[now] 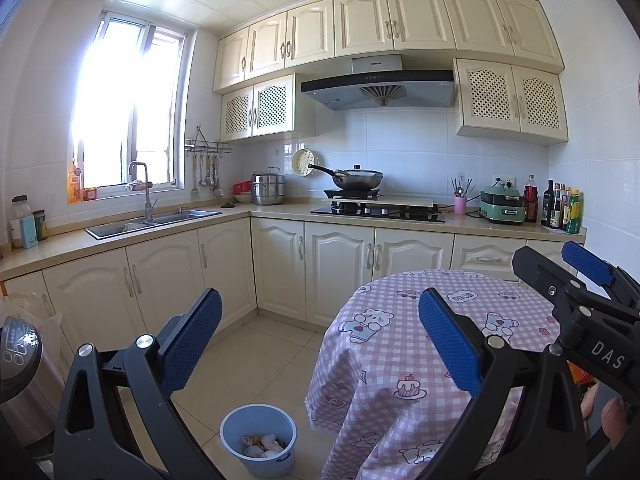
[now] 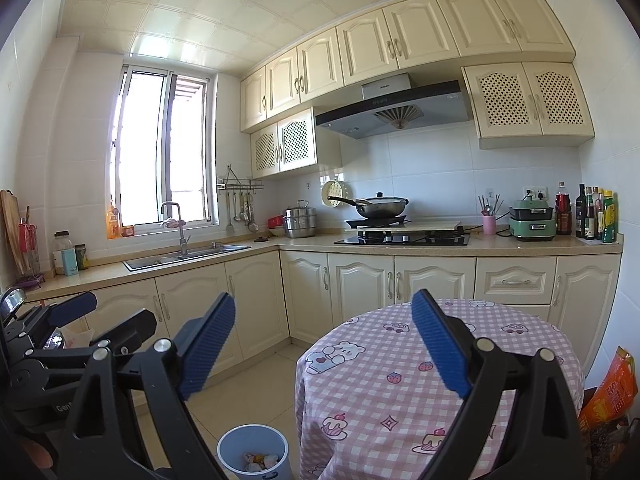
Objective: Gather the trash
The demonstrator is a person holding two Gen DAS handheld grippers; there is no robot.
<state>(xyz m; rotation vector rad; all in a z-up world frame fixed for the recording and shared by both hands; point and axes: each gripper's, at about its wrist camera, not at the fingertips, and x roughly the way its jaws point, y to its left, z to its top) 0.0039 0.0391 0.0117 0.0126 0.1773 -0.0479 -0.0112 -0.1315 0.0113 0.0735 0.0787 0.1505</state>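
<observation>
Standing beside the blue bin [image 1: 258, 440] is the round table [image 1: 400, 360], its pink checked cloth hanging just to the bin's right. Hovering above the bin, the left gripper [image 1: 320, 328] is gaping wide, gripping nothing. The right gripper [image 2: 324, 336] is likewise hanging fully spread and empty over it. Crumpled trash [image 1: 262, 445] is lying inside the bin, at its bottom.

crumpled trash [image 1: 262, 445] in blue bin [image 1: 240, 424], upright
</observation>
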